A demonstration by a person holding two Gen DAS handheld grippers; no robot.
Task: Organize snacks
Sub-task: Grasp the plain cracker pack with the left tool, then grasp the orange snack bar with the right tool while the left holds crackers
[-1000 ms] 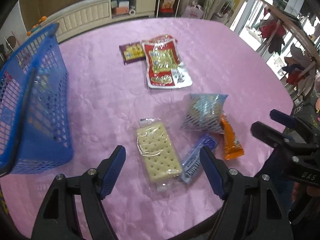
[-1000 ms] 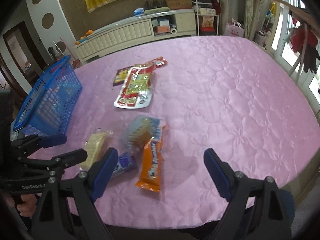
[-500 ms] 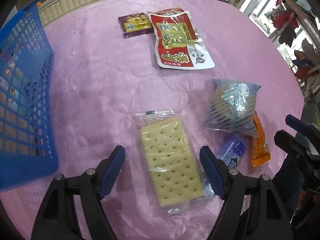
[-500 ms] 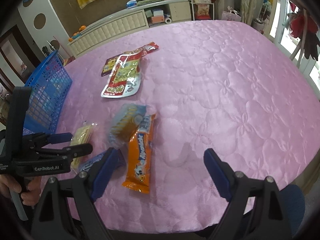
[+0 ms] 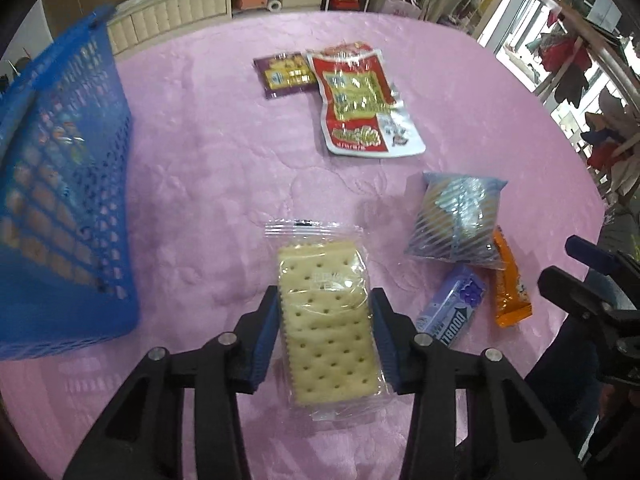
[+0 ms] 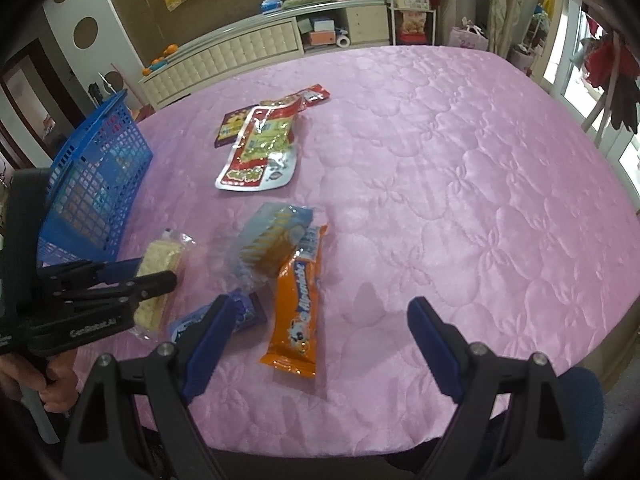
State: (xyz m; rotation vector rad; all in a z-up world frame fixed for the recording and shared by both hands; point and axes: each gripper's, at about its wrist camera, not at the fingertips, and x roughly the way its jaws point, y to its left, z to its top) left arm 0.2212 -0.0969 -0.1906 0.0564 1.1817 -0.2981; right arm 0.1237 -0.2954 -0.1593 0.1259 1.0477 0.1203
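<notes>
My left gripper (image 5: 325, 316) is shut on a clear-wrapped cracker pack (image 5: 326, 320) that lies on the pink tablecloth; its blue pads press both long sides. The pack also shows in the right wrist view (image 6: 158, 276), with the left gripper (image 6: 154, 274) around it. My right gripper (image 6: 320, 332) is open and empty, hovering over an orange snack bar (image 6: 298, 308) near the table's front edge. A blue striped bag (image 5: 456, 220), a purple gum pack (image 5: 452, 308), a red-and-white pouch (image 5: 360, 108) and a small purple packet (image 5: 286, 74) lie on the cloth.
A blue plastic basket (image 5: 60, 184) stands at the left of the table, also in the right wrist view (image 6: 92, 184). The pink table (image 6: 460, 184) ends close in front of me. A white cabinet (image 6: 240, 52) and shelves stand behind the table.
My left gripper has moved down and forward over the cracker pack and closed on its sides. My right gripper has stayed open, shifting little.
</notes>
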